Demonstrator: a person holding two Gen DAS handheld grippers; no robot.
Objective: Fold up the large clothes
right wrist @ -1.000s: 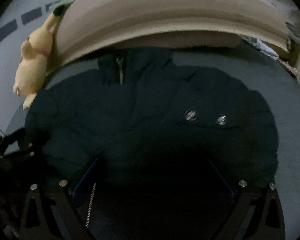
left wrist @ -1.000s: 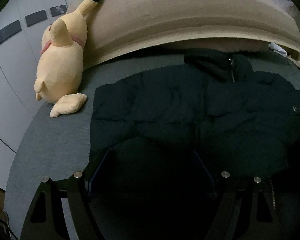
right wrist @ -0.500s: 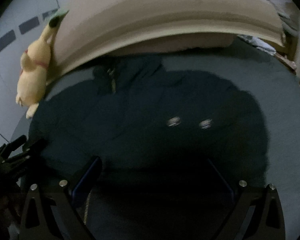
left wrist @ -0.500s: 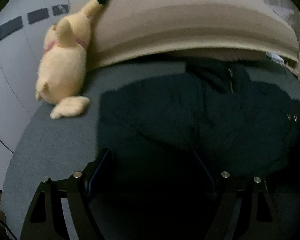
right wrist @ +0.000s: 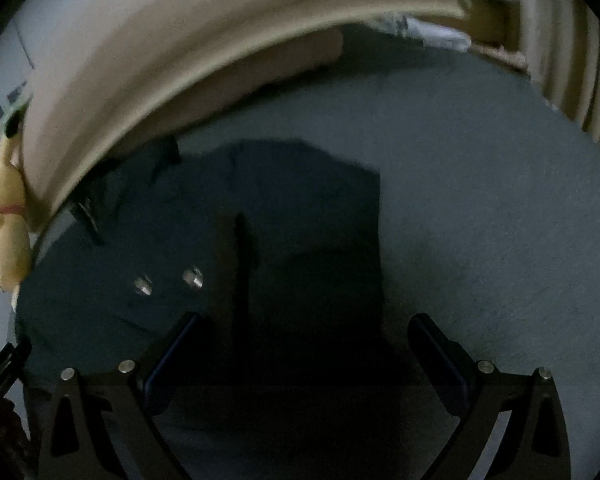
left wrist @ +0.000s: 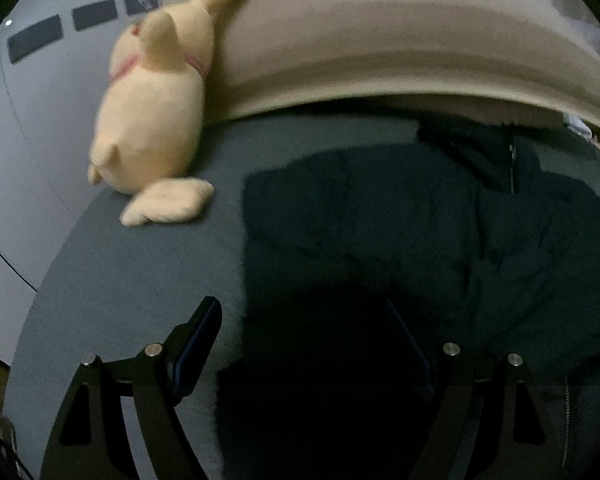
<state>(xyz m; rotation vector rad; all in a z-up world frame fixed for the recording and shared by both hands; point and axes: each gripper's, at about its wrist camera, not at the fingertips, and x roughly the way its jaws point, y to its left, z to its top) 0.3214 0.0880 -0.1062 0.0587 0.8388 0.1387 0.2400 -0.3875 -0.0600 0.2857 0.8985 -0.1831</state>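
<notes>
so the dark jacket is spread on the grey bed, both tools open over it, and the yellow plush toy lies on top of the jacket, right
Not quite. The yellow plush toy lies beside the dark jacket, apart from it, on the grey bed against the beige headboard, as the left wrist view shows. The rest holds.

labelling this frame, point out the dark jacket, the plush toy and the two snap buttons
dark jacket (left wrist: 380, 240), left wrist view, on its chest panel
plush toy (left wrist: 148, 136), left wrist view, on its back
snap buttons (right wrist: 193, 277), right wrist view, on the right-hand one
</notes>
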